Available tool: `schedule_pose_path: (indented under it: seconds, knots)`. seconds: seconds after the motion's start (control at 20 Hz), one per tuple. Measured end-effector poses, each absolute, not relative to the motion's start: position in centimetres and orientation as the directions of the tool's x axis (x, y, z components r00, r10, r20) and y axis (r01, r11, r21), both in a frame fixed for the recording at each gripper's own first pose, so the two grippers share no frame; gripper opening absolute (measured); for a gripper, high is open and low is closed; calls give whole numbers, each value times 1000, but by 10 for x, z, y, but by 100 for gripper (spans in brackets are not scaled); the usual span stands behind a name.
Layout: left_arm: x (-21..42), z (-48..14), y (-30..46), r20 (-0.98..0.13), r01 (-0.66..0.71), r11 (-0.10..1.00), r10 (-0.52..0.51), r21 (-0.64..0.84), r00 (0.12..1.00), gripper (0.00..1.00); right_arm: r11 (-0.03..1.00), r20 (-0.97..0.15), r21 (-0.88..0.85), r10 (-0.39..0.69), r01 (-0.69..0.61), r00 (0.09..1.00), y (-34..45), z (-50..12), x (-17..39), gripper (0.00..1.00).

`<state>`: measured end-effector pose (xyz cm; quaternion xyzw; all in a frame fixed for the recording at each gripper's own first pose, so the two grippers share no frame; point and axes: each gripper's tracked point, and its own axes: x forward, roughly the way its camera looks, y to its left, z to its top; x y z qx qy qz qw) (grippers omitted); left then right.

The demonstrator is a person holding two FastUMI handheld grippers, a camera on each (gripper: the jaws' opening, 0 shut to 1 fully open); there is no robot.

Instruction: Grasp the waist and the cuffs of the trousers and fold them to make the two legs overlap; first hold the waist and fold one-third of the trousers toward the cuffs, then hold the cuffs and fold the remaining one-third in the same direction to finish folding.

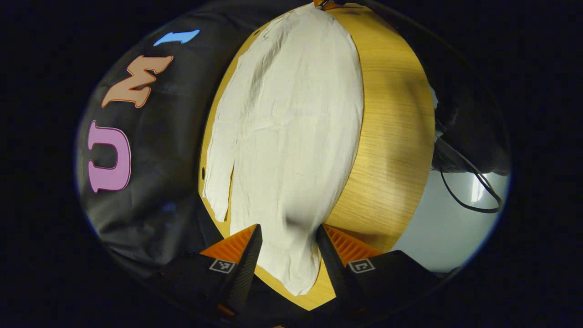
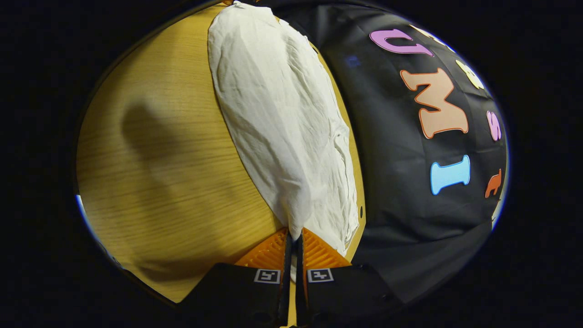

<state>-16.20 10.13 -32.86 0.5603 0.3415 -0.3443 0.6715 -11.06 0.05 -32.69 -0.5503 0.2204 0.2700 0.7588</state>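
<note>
White trousers [image 1: 291, 127] lie lengthwise on the wooden table [image 1: 396, 136], with the legs laid over each other. The edge of the lower leg peeks out along the left side [image 1: 218, 182]. My left gripper [image 1: 289, 226] is open, its fingers straddling the trousers' near, narrow end just above the cloth. In the right gripper view the trousers [image 2: 282, 118] stretch away from me over the table [image 2: 173, 173]. There my right gripper [image 2: 294, 231] is shut on a pinch of the near end's cloth.
The booth's black cloth wall [image 1: 159, 159] hangs right behind the table's far edge, close to the trousers. Off the table's other side lies pale floor with a black cable loop [image 1: 473, 196] and a dark bulky shape [image 1: 473, 132]. Bare wood [image 2: 150, 150] flanks the trousers.
</note>
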Motion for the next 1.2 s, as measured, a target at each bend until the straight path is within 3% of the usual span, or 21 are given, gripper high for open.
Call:
schedule_pose_path:
  seconds: [0.15, 0.2, 0.25, 0.4, 0.7, 0.75, 1.2]
  knots:
    - [-158, -335, 104, -856, 853, 119, -44, 508, 515, 55, 248, -635, -712, 171, -657, 753, 0, -326, -111, 7]
    - [-158, -337, 104, -861, 858, 121, -31, 500, 507, 43, 251, -639, -708, 172, -660, 750, 1, -326, -111, 7]
    - [-160, -338, 102, -870, 864, 133, -21, 485, 492, 37, 255, -642, -703, 173, -664, 747, 1, -326, -110, 7]
    - [-165, -340, 102, -879, 867, 165, 9, 471, 476, 0, 260, -648, -694, 179, -671, 740, 1, -325, -109, 8]
    - [-159, -336, 102, -883, 842, 287, 33, 457, 468, 0, 334, -615, -682, 218, -650, 758, 1, -305, -97, 4]
    - [-151, -331, 101, -874, 829, 295, 41, 474, 485, 0, 345, -599, -690, 221, -637, 769, 0, -297, -91, 7]
    - [-64, -267, 111, -746, 647, 410, 144, 643, 650, 0, 520, -393, -719, 241, -460, 887, 1, -215, -27, 8]
